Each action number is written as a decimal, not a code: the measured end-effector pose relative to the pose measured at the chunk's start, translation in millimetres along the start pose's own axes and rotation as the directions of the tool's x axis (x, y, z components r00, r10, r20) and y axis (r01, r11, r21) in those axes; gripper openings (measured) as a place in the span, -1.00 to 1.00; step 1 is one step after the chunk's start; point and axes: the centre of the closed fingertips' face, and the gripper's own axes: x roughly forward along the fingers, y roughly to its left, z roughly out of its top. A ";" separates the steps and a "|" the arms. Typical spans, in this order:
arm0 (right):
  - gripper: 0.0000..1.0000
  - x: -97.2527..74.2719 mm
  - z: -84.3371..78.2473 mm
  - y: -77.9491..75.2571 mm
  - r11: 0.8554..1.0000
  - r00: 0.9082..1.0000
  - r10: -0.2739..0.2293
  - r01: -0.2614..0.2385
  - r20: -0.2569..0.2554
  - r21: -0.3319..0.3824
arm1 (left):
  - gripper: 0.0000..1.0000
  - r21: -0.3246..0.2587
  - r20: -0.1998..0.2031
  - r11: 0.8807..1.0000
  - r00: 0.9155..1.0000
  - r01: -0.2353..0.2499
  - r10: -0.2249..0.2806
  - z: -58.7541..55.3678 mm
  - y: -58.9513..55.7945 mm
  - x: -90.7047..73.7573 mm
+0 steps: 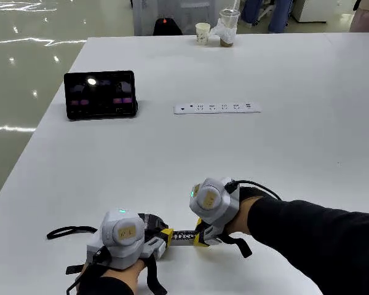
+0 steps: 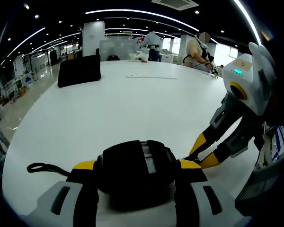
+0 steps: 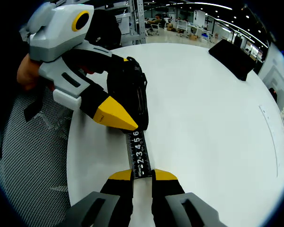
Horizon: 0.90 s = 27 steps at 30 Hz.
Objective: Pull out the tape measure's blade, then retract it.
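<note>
L tool (image 2: 137, 164) clamps tape measure (image 3: 130, 90) as anchor on counter (image 1: 264, 153); R tool (image 3: 143, 174) pinches barely-drawn blade (image 3: 137, 153) to pull.

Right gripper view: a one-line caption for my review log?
Right gripper pinches the tape measure's blade, drawn a short way from the black case held by the left gripper.

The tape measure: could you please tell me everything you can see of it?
The tape measure has a rounded black case, plastic by its look, lying on the white table and clamped between the left gripper's yellow-tipped jaws. A short stretch of dark blade with pale numerals, 2 to 6 legible, runs out flat to the right gripper, which is shut on its end.
</note>
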 end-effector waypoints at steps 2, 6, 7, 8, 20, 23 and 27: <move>-0.77 0.4 0.9 0.0 1.000 1.000 0.000 0.000 0.003 -0.001 | 0.19 -0.001 -0.001 1.000 1.000 0.000 0.000 0.0 0.0 0.0; -0.77 0.4 2.4 0.5 1.000 1.000 -0.001 0.001 0.008 -0.002 | 0.19 -0.002 -0.001 1.000 1.000 0.001 -0.001 0.0 0.0 -0.2; -0.77 0.6 3.1 0.7 1.000 1.000 -0.002 0.002 0.011 0.002 | 0.19 -0.002 -0.001 1.000 1.000 0.001 -0.001 0.0 0.1 -0.1; -0.77 0.9 3.1 0.5 1.000 1.000 -0.002 0.002 0.011 0.003 | 0.19 -0.002 -0.001 1.000 1.000 0.001 -0.001 0.0 0.2 -0.2; -0.77 3.7 6.8 2.0 1.000 1.000 0.000 0.000 0.019 0.002 | 0.20 -0.005 -0.001 1.000 1.000 0.002 -0.002 0.0 0.4 -0.1; -0.76 4.4 8.3 1.6 1.000 0.999 0.006 -0.006 0.031 0.010 | 0.20 -0.005 -0.001 1.000 1.000 0.002 -0.002 0.1 0.5 -0.2; -0.77 5.0 9.2 2.8 1.000 0.999 0.010 -0.011 0.031 0.007 | 0.20 -0.005 0.000 1.000 1.000 0.002 -0.002 0.4 0.4 -0.5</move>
